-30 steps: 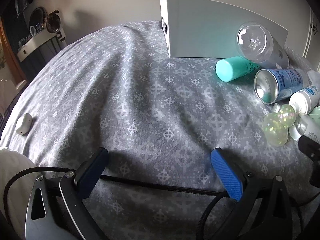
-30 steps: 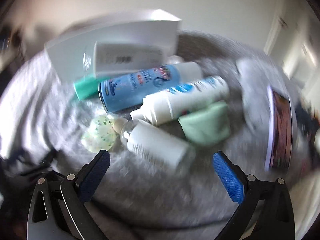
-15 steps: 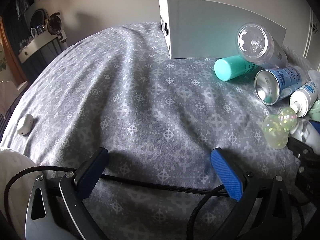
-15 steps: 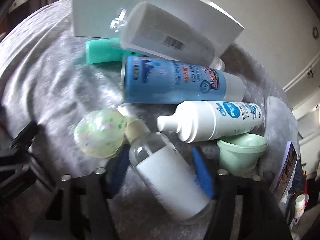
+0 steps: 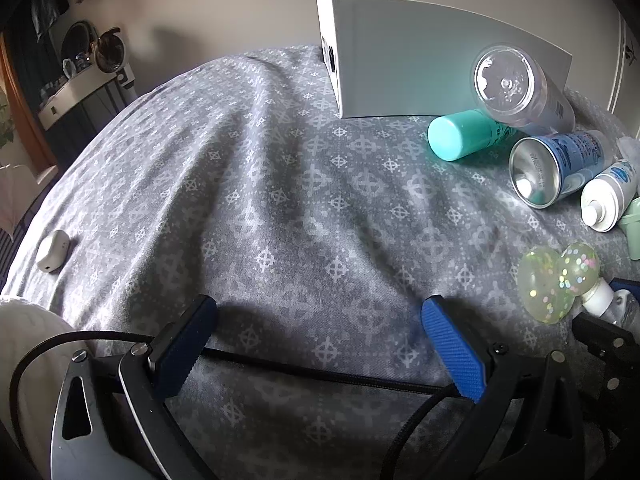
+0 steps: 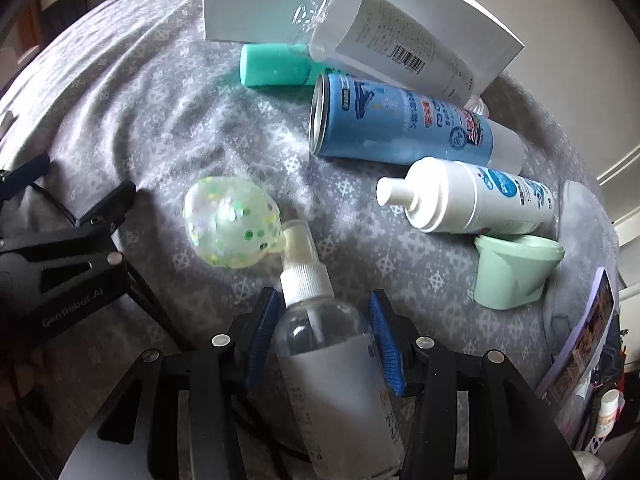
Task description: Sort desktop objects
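My right gripper (image 6: 324,320) is shut on a clear spray bottle (image 6: 324,344) with a white nozzle, its blue pads against the bottle's sides. The nozzle touches a glitter ball (image 6: 230,228). Beyond lie a blue can (image 6: 404,128), a white foam pump bottle (image 6: 472,200), a teal bottle (image 6: 276,66), a white tube (image 6: 396,44) and a green cup (image 6: 516,270). My left gripper (image 5: 316,344) is open and empty over the grey patterned cloth (image 5: 280,200). It sees the ball (image 5: 556,284), the can (image 5: 556,172) and the teal bottle (image 5: 464,140) at its right.
A white box (image 5: 420,68) stands at the back behind the pile. A small white device (image 5: 52,256) lies at the cloth's left edge. A black cable (image 5: 320,372) runs under the left fingers. A purple booklet (image 6: 580,340) sits at the right edge.
My right gripper has come down over the pile and closed its fingers on the clear spray bottle. The left gripper has stayed put and open.
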`<control>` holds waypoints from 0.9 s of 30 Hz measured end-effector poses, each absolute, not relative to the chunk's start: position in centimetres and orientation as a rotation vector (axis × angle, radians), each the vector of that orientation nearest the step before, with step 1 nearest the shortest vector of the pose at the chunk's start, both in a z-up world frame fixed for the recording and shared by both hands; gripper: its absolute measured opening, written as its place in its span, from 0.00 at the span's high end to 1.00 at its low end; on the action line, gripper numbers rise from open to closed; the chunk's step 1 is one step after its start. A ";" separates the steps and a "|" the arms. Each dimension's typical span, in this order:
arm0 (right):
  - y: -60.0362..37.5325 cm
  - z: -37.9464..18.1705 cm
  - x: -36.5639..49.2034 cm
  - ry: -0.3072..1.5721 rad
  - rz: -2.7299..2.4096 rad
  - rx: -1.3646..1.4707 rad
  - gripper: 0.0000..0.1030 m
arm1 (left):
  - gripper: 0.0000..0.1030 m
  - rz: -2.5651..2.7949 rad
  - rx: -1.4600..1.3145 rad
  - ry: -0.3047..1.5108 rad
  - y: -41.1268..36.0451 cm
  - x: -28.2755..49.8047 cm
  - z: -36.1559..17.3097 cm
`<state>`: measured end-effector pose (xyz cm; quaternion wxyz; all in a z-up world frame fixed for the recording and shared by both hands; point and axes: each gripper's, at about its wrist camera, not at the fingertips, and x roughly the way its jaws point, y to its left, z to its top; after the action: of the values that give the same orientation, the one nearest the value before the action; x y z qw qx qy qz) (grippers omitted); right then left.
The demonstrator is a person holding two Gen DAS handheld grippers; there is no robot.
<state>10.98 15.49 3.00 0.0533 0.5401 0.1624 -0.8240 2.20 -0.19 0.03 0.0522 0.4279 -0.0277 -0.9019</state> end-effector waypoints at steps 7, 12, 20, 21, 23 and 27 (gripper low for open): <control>17.8 6.8 13.2 0.338 -2.650 1.523 0.62 | 0.00 -2.742 1.302 -0.082 -0.1 2.2 0.0; 19.4 13.1 11.7 0.296 -2.883 1.303 0.63 | 0.00 -2.742 1.302 -0.078 -0.1 2.3 0.0; 17.3 20.9 5.4 0.544 -3.111 0.922 0.82 | 0.00 -2.736 1.301 -0.038 -0.9 1.8 -0.2; 16.9 21.1 4.4 0.577 -3.112 0.902 0.82 | 0.00 -2.734 1.302 -0.028 -1.4 1.5 -0.3; 15.1 21.1 2.4 0.704 -3.094 0.859 0.83 | 0.00 -2.733 1.305 -0.022 -1.4 1.5 -0.3; 11.8 20.3 -0.9 0.822 -3.024 0.834 0.86 | 0.00 -2.735 1.307 -0.015 -1.4 1.5 -0.4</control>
<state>-0.94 11.79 20.29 -0.0503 0.2568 0.2531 -0.9314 1.49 -1.41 -0.37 0.0550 0.4306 -0.0050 -0.9009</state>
